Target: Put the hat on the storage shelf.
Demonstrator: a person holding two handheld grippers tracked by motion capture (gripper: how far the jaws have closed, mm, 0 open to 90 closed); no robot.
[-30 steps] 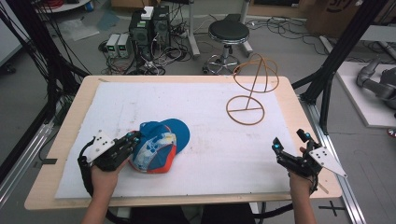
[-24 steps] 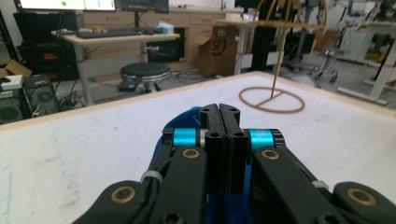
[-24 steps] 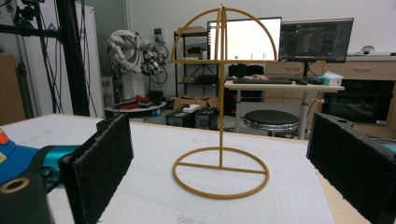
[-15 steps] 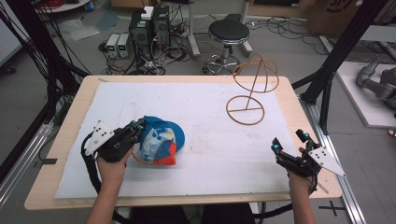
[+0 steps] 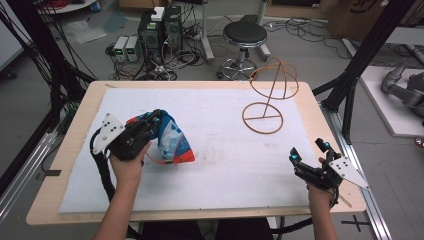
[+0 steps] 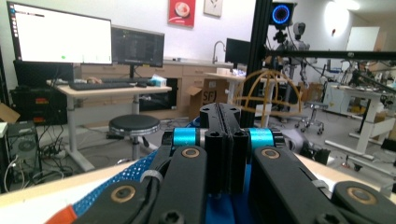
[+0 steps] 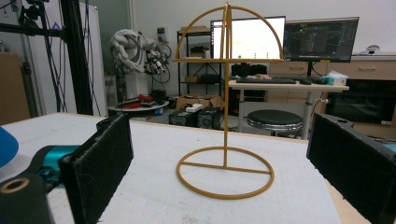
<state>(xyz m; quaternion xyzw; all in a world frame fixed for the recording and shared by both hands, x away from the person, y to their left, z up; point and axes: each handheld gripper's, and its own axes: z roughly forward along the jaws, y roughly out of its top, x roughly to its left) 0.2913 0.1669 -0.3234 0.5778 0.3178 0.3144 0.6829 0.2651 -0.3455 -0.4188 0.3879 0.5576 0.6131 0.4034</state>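
Left gripper (image 5: pixel 150 127) has its jaws pressed together on the blue-and-orange cap (image 5: pixel 172 142) and holds it tilted up at the left of the white mat (image 5: pixel 220 165), one edge apparently touching the mat. The wire hat stand (image 5: pixel 270 95) sits bare at far right, well apart from the cap, so my guess is the cap goes there: pickup looks done, carry and placement remain. Right gripper (image 5: pixel 312 160), near right, jaws spread wide and empty, faces the stand.
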